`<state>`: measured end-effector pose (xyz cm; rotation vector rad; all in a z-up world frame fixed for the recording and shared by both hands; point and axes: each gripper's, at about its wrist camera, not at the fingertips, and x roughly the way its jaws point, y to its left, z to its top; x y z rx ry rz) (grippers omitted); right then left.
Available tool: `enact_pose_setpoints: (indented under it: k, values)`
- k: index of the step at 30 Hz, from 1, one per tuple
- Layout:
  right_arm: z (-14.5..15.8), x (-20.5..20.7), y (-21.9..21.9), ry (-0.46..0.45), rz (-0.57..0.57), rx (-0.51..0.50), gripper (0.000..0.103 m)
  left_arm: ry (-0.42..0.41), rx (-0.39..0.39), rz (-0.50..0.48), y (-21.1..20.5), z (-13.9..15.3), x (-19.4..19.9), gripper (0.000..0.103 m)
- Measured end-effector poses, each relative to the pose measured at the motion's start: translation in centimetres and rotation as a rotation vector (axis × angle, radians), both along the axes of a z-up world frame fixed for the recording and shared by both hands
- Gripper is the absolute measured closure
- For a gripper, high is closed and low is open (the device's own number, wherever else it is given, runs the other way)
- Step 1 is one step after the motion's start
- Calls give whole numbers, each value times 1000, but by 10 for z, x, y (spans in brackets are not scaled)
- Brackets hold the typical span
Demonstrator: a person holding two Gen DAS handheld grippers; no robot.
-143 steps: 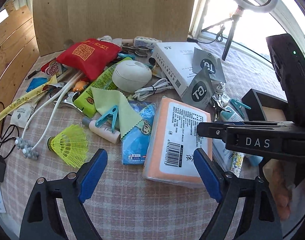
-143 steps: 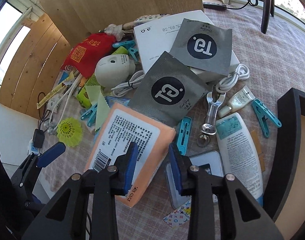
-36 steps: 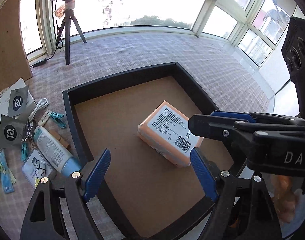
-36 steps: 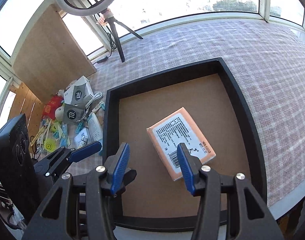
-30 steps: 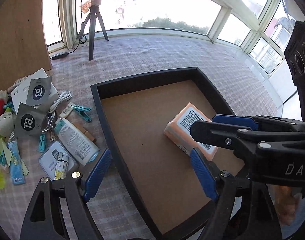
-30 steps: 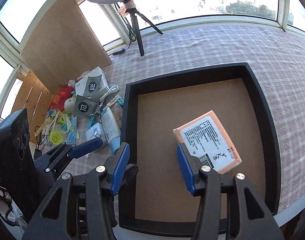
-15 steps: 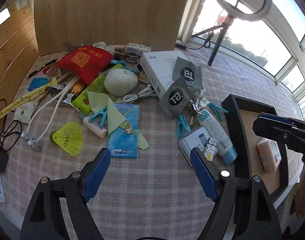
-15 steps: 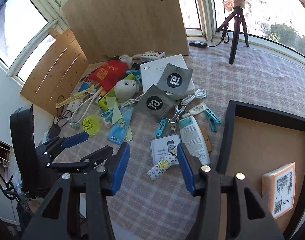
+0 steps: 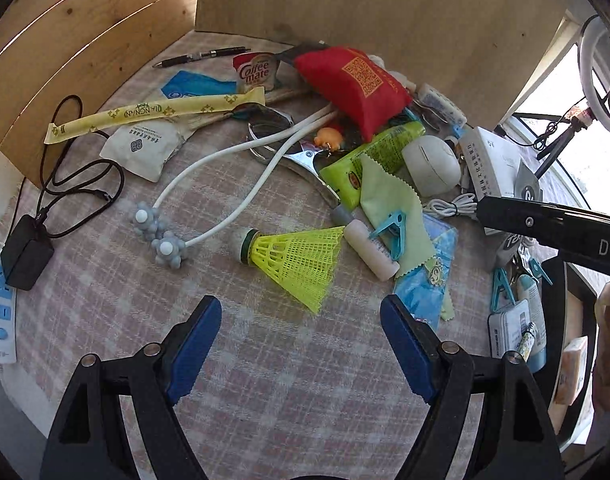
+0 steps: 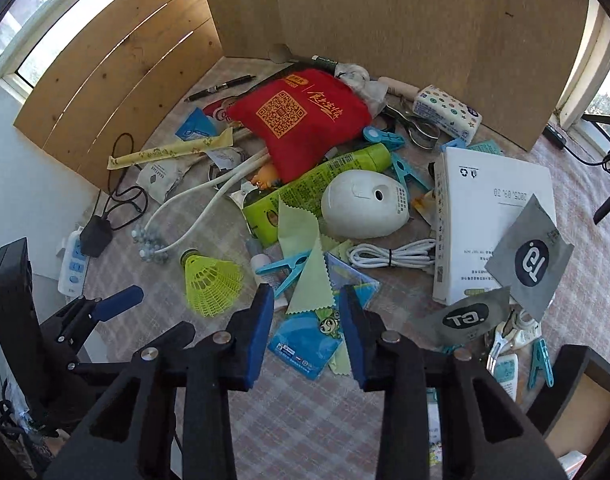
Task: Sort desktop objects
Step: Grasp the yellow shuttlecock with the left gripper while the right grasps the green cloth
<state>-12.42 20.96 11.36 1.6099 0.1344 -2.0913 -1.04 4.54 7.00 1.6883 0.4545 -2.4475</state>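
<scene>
Closing tongs: right tongs (image 10: pixel 306 330) narrowing above the blue packet (image 10: pixel 305 340), pads not pressing it
Left tongs: left tongs (image 9: pixel 301 354) spread wide, nothing between, above the checked surface (image 9: pixel 105 292) near the yellow shuttlecock (image 9: pixel 295 258)
Change: a second ago both pairs hung over the tray; now both are over the clutter
Tray: black tray (image 9: pixel 555 320) at the right edge holds the orange pack (image 9: pixel 570 370)
Writing: "Coffee mate" cup (image 9: pixel 255 72); red pouch (image 10: pixel 297 120) with QR code; grey sachet (image 10: pixel 531 258) marked "T3"; white box (image 10: pixel 491 216) with a date
</scene>
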Motion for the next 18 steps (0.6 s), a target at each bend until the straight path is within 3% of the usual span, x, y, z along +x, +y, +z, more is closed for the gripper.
enact_pose_setpoints:
  k: [13, 18]
  values:
    - [-56, -54, -27, -139, 18, 13, 75, -72, -19, 7, -5, -26, -33, 24]
    - [-69, -62, -35, -163, 26, 30, 79, -96, -13, 12, -7, -33, -36, 33]
